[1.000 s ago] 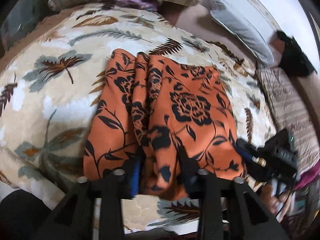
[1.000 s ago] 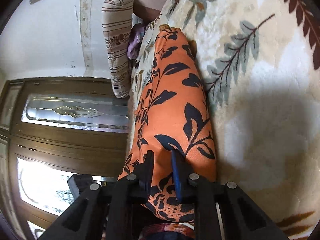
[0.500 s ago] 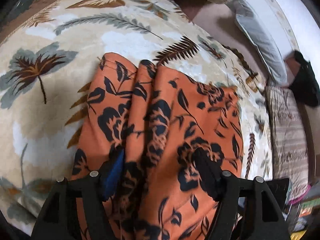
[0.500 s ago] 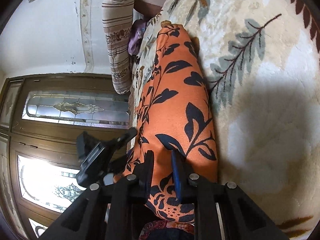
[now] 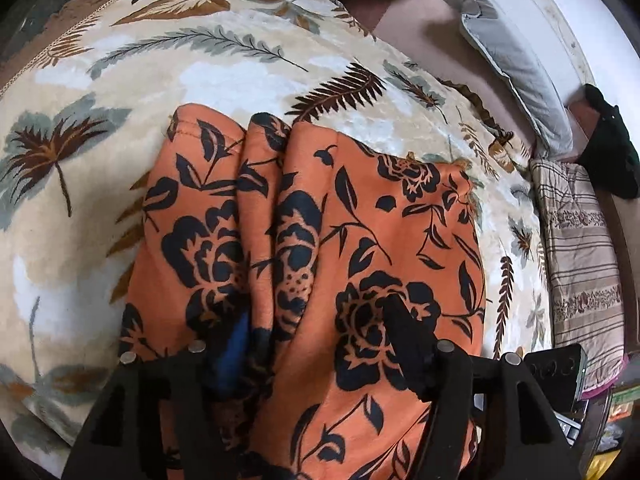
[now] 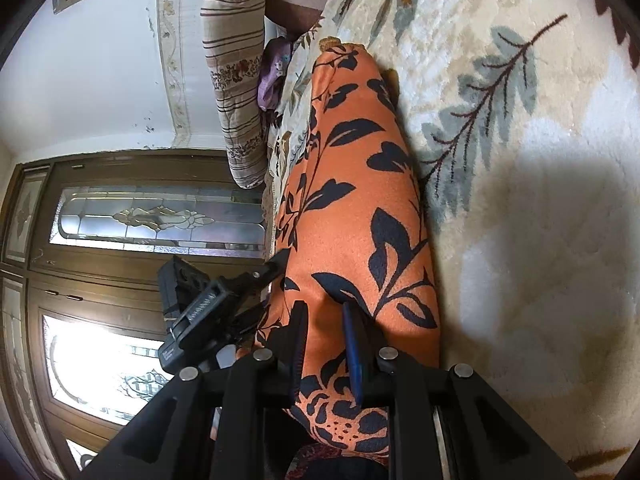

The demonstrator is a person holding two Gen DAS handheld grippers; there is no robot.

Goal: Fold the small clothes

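Orange floral garment [image 5: 360,220] on leaf-print blanket [image 5: 200,68]

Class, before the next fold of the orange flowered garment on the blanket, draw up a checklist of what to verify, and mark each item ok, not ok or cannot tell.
1. Right tongs hold the orange garment: ok, closed on a pinch of its edge.
2. Left tongs grip the cloth: not ok; the jaws have just been closing a little, fabric lies between them, but the pads do not press it.
3. Garment lies flat: not ok, long ridges run down its middle.
4. Garment rests fully on the leaf-print blanket: cannot tell, its near end is hidden behind the tongs.
5. Nothing lies on the garment except the tongs: ok.
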